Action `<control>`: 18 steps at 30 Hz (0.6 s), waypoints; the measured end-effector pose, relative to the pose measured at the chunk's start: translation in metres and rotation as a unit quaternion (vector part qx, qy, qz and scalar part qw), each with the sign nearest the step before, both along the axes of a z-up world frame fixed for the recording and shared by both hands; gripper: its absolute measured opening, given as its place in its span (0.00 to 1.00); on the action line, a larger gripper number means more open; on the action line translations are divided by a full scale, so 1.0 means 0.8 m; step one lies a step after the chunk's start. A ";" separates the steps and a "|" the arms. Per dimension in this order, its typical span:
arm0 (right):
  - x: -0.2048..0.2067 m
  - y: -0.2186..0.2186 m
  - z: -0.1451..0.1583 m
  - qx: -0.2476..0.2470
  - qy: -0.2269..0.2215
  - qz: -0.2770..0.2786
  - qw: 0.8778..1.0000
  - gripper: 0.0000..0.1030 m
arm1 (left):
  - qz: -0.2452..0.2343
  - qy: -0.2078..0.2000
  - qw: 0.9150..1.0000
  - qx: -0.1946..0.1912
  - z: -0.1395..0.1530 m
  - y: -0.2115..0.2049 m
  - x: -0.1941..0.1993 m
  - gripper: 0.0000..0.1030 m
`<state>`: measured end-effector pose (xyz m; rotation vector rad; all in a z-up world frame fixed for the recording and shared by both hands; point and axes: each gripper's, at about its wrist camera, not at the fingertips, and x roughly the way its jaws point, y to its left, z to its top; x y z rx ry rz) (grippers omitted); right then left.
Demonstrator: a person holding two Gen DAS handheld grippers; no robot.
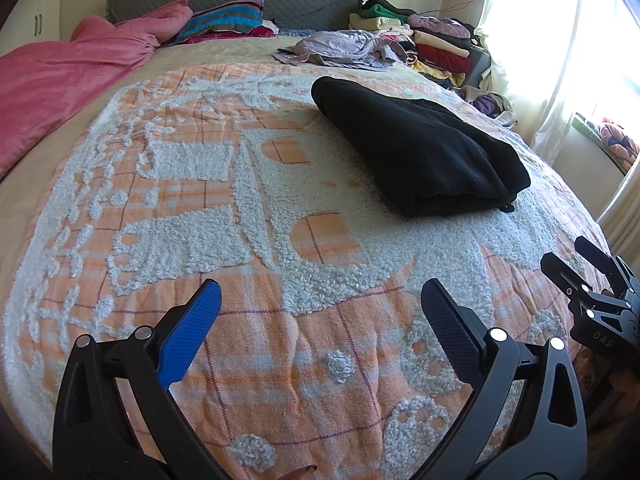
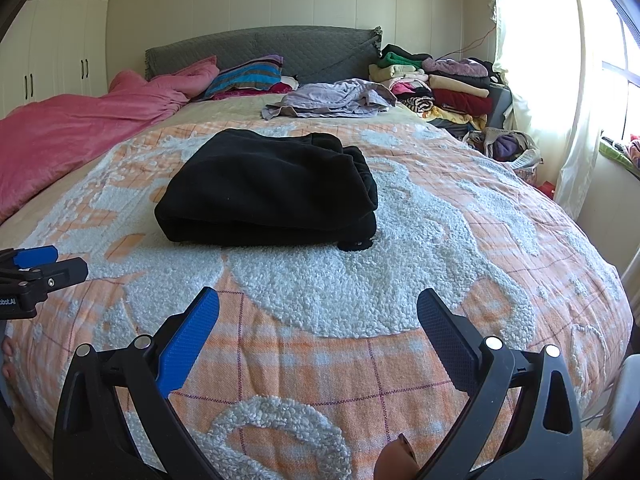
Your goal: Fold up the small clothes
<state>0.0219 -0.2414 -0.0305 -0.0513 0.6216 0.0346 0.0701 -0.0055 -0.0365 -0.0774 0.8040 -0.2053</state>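
The black garment point(image 2: 268, 188) lay folded on the orange bedspread point(image 2: 360, 368). The left gripper point(image 1: 320, 312) and right gripper point(image 2: 318, 320) hovered wide apart, empty. A crumpled lilac garment point(image 2: 332, 100) near the headboard appeared unfolded.

L gripper point(image 1: 320, 304) fingers point(image 1: 192, 332) apart, empty; folded black garment point(image 1: 420, 156) on bedspread point(image 1: 240, 340).

The folded garment point(image 2: 268, 188) is plain black. It lies on a bedspread point(image 2: 400, 364) of orange-and-white plaid with thin dark-red lines and pale blue-grey tufted figures. Beyond are a pink blanket point(image 2: 76, 136), a lilac garment point(image 2: 332, 98), a striped blue, brown and purple pillow point(image 2: 248, 74) and a grey quilted headboard point(image 2: 280, 46).
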 end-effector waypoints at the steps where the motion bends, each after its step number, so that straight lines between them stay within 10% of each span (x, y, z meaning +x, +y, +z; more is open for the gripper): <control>1: 0.000 0.000 0.000 0.000 0.000 0.000 1.000 0.96 | 0.000 0.000 1.000 0.001 0.000 0.001 0.000 0.91; 18: 0.000 0.000 0.000 -0.001 0.000 0.000 1.000 0.96 | 0.000 0.000 1.000 0.002 0.000 0.001 0.000 0.91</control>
